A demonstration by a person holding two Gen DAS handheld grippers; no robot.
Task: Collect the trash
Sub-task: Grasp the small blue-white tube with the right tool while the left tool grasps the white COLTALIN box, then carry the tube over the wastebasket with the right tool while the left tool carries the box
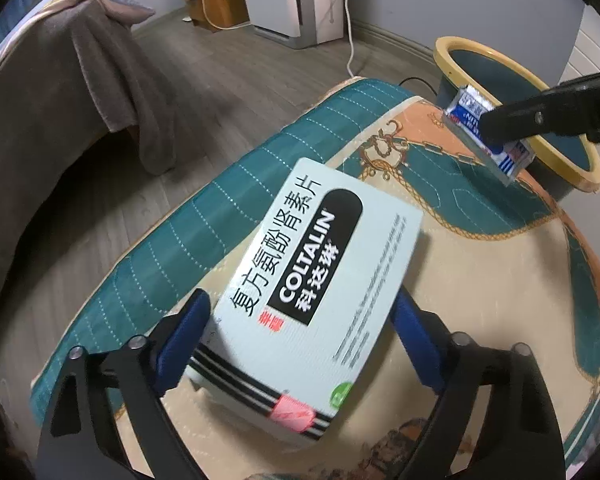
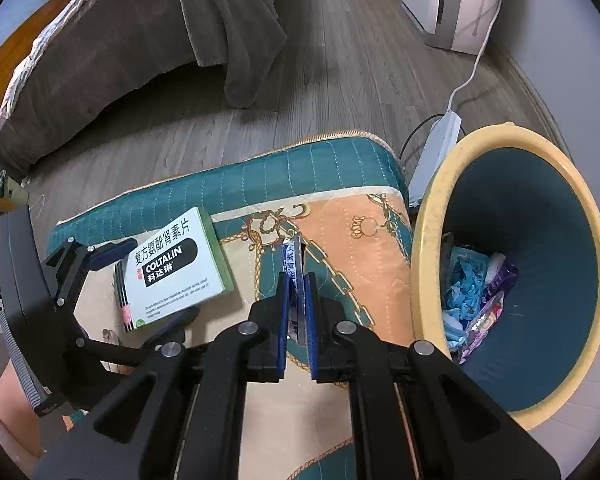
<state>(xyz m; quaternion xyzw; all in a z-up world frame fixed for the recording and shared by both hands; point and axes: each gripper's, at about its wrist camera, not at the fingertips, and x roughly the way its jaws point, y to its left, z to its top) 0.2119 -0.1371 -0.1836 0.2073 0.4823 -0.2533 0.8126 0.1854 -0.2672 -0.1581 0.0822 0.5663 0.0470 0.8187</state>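
The medicine box (image 1: pixel 316 276) was straddled lengthwise by the unclenched left gripper (image 1: pixel 300 320); the right gripper (image 2: pixel 296 300), clenched on a flattened carton (image 1: pixel 488 132), was nearer the bin (image 2: pixel 428 240), right of frame.

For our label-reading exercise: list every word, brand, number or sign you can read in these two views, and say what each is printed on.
"COLTALIN" with "科达琳": black panel on the medicine box between the left gripper's open jaws.
"复方氨酚肾素片": same box, along its edge.
Small paragraph and green round mark on that box: too blurred to read.
Blue-and-white flattened carton held in the right gripper: print too blurred to read.
Wrappers in the trash bin: nothing legible.
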